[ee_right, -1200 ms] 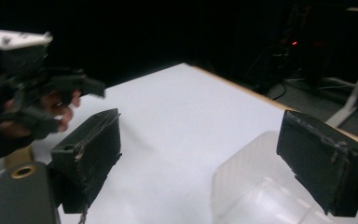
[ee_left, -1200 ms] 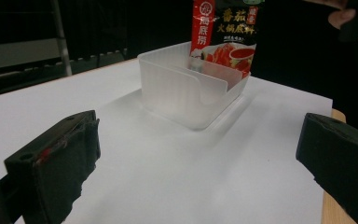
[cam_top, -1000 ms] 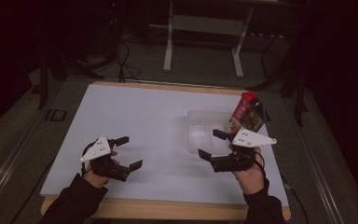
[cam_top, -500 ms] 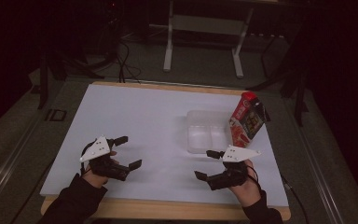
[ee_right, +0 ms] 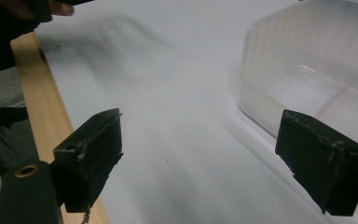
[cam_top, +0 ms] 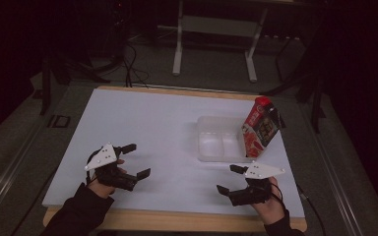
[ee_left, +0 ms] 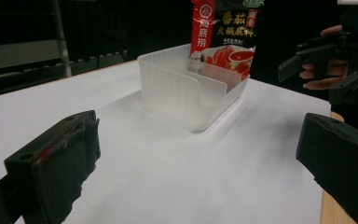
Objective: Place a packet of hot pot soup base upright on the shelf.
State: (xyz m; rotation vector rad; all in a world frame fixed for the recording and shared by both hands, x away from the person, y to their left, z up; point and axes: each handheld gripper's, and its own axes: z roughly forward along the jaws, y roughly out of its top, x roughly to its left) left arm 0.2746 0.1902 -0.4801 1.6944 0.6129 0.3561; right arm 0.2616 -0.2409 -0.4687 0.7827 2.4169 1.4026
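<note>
We are holding both tools wide open and empty near the front edge of the tabletop [cam_top: 142, 123]. The red sauce pouch [cam_top: 259, 127] is leaning upright in the clear plastic bin's [cam_top: 216, 147] right end, straight ahead of our right tool [cam_top: 231, 180], which is sitting much nearer than our left tool [cam_top: 137, 160].

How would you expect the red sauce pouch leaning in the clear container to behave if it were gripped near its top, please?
The red sauce pouch looks like soft foil, so it would probably flex. It leans on the clear container wall, so a nudge may topple it. Its glossy surface might slip.

The pouch [ee_left: 223, 42] carries Chinese print: yellow characters "番茄" with "火锅底料" beneath on its dark front, and white "底捞" on its red strip. The remaining print is illegible.
</note>
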